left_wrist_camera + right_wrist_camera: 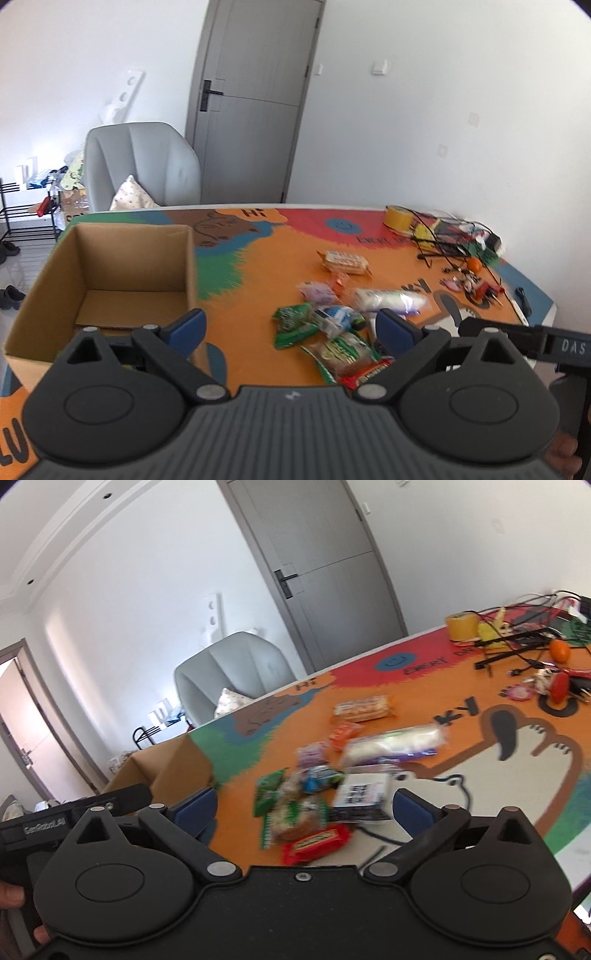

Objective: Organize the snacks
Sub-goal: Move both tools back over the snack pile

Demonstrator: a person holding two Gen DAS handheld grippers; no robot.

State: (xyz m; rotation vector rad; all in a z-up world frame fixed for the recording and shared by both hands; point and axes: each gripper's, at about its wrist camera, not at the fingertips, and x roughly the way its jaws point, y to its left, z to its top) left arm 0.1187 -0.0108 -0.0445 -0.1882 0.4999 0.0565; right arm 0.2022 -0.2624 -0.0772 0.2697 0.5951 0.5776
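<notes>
An open cardboard box stands at the table's left; it also shows in the right wrist view. Several snack packets lie in a loose pile on the orange cloth: a green packet, a red bar, a white and purple bag, a biscuit pack, a black and white packet. My left gripper is open and empty above the pile's near edge. My right gripper is open and empty over the pile.
The table carries a colourful cartoon cloth. At its far right lie a yellow tape roll, cables, an orange and small items. A grey armchair stands behind the table.
</notes>
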